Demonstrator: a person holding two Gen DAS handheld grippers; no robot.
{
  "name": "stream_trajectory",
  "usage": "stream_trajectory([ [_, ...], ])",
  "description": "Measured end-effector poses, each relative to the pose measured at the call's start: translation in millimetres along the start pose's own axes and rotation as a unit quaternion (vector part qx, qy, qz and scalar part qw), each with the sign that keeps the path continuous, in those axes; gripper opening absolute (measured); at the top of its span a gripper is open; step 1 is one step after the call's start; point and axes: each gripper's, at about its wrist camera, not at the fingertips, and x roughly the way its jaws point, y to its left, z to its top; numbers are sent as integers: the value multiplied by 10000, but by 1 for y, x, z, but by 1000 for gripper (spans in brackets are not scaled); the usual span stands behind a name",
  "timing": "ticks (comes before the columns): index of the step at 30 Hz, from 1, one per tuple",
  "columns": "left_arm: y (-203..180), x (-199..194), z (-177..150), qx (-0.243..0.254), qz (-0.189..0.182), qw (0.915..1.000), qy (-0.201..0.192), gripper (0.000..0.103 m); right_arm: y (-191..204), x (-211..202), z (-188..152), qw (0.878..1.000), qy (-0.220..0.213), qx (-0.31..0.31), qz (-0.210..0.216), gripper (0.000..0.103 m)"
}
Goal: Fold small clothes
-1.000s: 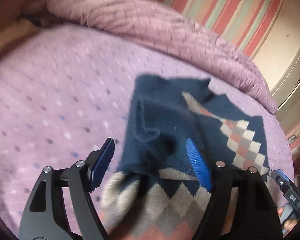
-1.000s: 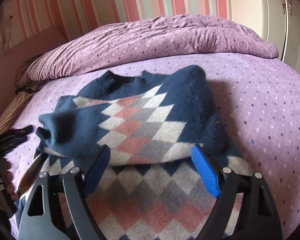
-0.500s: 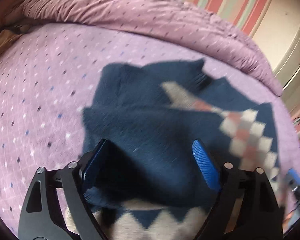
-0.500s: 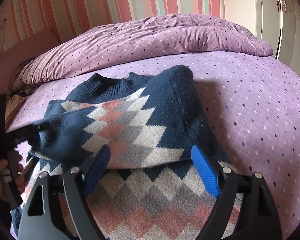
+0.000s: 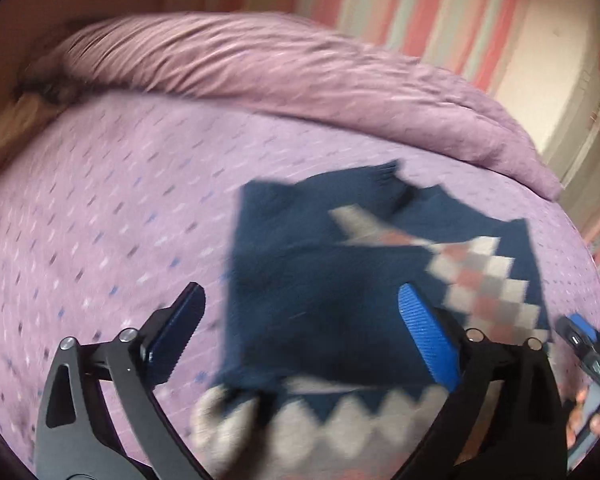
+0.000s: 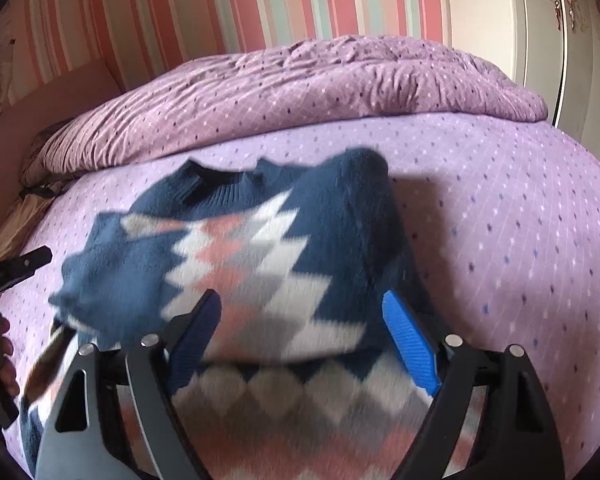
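The left gripper has its jaws wide apart above the navy sleeve of the sweater, holding nothing. The right gripper is also spread apart, empty, over the diamond pattern. The sweater lies partly folded on the purple bedsheet. Only the right wrist view shows the collar clearly. Behind lie a rolled duvet and striped wallpaper.

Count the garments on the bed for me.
1: a navy argyle sweater on the bed, partly folded, before both open grippers. Anything beneath it would be hidden.
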Motion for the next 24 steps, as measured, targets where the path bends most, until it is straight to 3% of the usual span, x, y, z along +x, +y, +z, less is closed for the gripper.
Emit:
stream_trajectory([
  [3, -30, 17, 7, 320, -60, 9994, 72, 97, -2, 26, 24, 9998, 187, -115, 9, 83],
  [5, -36, 30, 5, 433, 31, 9989, 202, 97, 1, 43, 33, 9986, 359, -345, -169, 62],
  [6, -41, 39, 3, 476, 51, 9983, 332, 96, 2, 59, 36, 9960, 613, -550, -351, 35],
  [10, -41, 52, -6, 575, 191, 9969, 500, 95, -15, 95, 32, 9878, 1224, -669, -690, 3],
  [15, -33, 72, -17, 481, 277, 9961, 691, 95, -33, 106, 19, 9876, 1344, -529, -621, 2],
  [19, -37, 86, -28, 727, 437, 9935, 765, 95, -37, 109, 12, 9905, 1172, -332, -632, 2],
  [24, -38, 80, -25, 695, 470, 9938, 732, 95, -29, 101, 13, 9921, 925, -537, -659, 5],
])
